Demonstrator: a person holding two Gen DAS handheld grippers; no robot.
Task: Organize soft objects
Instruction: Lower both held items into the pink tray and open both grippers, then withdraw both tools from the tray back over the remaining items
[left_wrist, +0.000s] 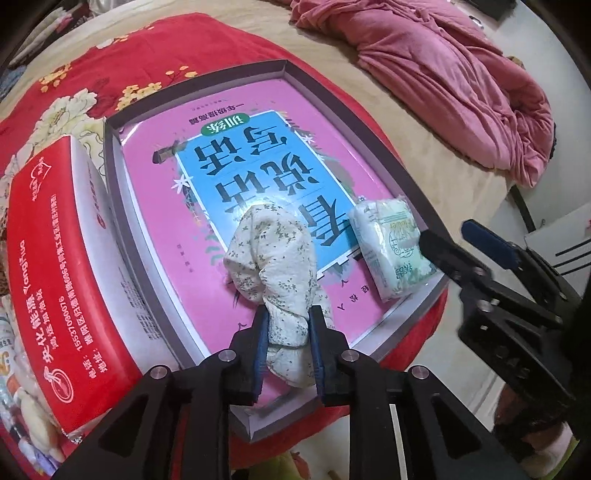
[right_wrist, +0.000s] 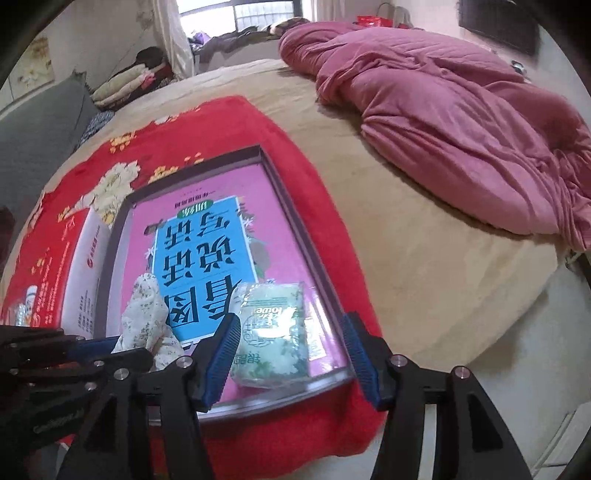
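Two claws, left claw (left_wrist: 286, 347) pinching floral cloth (left_wrist: 275, 254), "YongHua" box (left_wrist: 62, 266)

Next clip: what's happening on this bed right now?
A person with two handheld grippers is sorting soft items in a shallow box lined with a pink book cover. The left gripper has its jaws shut on a floral cloth bundle in the box. The right gripper, jaws open, sits around a wrapped tissue pack without clamping it.
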